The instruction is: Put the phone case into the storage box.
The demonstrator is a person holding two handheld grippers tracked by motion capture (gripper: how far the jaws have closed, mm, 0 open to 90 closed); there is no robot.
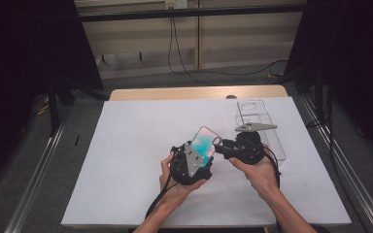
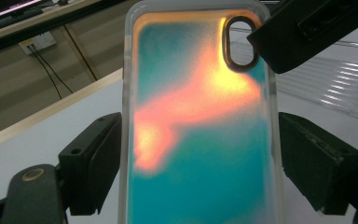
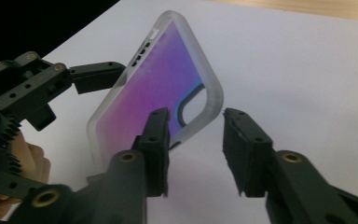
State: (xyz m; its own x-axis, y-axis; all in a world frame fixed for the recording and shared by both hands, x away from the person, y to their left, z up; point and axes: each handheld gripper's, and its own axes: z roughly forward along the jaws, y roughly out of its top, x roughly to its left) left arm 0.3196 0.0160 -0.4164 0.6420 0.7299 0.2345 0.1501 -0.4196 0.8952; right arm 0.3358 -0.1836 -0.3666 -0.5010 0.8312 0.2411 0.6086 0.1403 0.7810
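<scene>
- Jaws, left gripper point(image 1: 201, 156): clamped on the two long edges of a phone case point(image 1: 205, 141), one pad on each side, holding it up off the surface.
- Jaws, right gripper point(image 3: 193, 147): partly apart, straddling the case's corner by the camera cut-out; a gap shows beside the right pad, so no grip can be seen.
- Case point(image 2: 200, 121): translucent frosted rim, teal and orange back with an oval camera hole; seen from the right gripper it looks purple point(image 3: 161, 88).
- Hands: left hand point(image 1: 175, 187) and right hand point(image 1: 260, 177) come in from the near edge, close together at mid-surface.
- Surface point(image 1: 141, 145): white sheet over a light wooden top, whose far edge point(image 1: 175, 93) shows as a strip.
- Clear plastic tray point(image 1: 267, 131): lies on the sheet toward the far right, just beyond the right gripper.
- Room: grey floor point(image 1: 19, 184), metal rails point(image 1: 36, 174) along both sides, dark drapes point(image 1: 24, 43) left and right, pale wall panels point(image 1: 141, 34) behind with black cables point(image 1: 175, 48) hanging to the floor.
</scene>
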